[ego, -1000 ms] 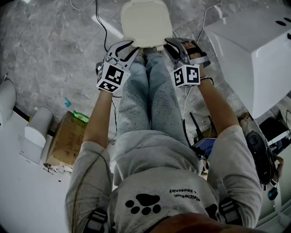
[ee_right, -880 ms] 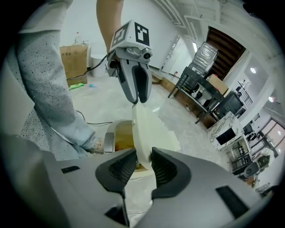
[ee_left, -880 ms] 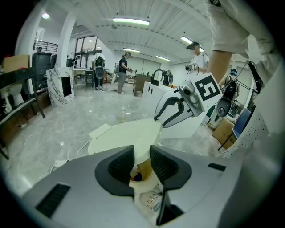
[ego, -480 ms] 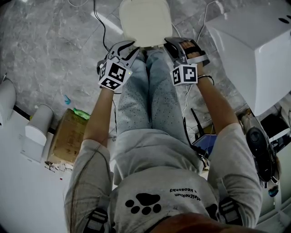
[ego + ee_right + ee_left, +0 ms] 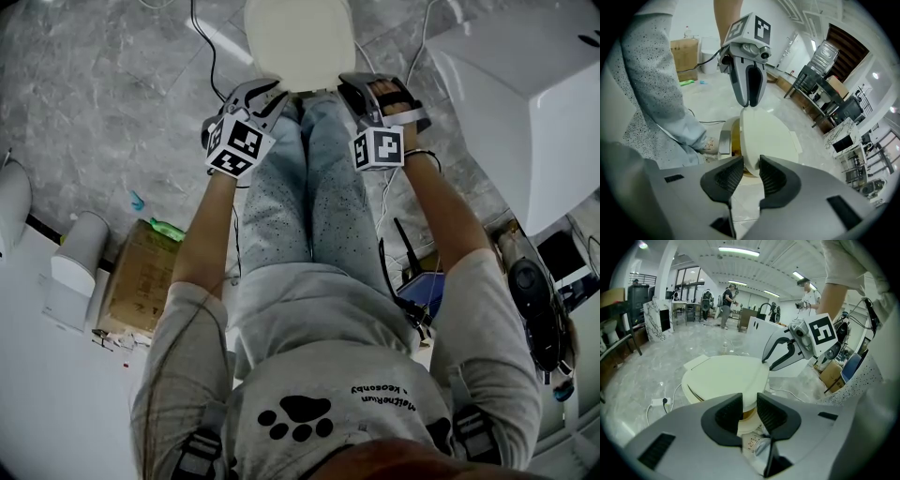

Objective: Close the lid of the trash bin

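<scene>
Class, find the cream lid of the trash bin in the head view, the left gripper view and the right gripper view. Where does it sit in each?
Head view: lid at top centre.
Left gripper view: lid in the middle.
Right gripper view: lid in the middle.
Shared landmark: the cardboard box.

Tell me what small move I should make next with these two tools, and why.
Probably ease both down a little. The lid is slightly raised off the bin, with a yellowish gap showing under it. The left tool, its jaws having just closed further on nothing, and the right tool, jaws apart, are at its near edge.
</scene>
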`<state>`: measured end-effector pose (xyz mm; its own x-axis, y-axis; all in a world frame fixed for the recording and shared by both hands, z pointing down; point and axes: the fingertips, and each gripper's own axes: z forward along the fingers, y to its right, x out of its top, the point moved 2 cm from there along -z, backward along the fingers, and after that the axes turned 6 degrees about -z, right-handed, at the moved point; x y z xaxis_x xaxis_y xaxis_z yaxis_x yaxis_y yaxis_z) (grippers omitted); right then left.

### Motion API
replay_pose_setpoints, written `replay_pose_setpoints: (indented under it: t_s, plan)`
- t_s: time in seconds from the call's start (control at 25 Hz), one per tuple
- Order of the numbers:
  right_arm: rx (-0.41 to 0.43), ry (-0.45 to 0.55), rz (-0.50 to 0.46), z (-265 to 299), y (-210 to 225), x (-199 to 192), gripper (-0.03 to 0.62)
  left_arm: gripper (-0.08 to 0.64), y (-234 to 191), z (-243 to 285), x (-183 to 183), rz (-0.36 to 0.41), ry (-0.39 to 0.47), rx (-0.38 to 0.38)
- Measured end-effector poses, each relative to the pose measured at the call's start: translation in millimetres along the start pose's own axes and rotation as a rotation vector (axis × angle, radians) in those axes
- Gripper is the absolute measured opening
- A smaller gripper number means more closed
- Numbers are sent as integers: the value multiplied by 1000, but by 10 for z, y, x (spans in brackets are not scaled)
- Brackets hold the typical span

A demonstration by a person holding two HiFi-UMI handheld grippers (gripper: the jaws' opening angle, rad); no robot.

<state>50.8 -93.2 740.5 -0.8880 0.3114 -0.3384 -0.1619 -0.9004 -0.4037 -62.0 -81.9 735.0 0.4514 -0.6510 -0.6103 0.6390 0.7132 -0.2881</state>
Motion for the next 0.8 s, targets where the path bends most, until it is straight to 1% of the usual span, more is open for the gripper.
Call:
replay_pose_setpoints:
  t_s: [0.44,0.8]
  plan:
    - [10,-48,-26,149,-122,-30,118,94,-38,134,-143,-28,-32,-8]
    - [53,-74,-56,291,-249,-112,107,86,-58,307,-283,-54,-70,-21]
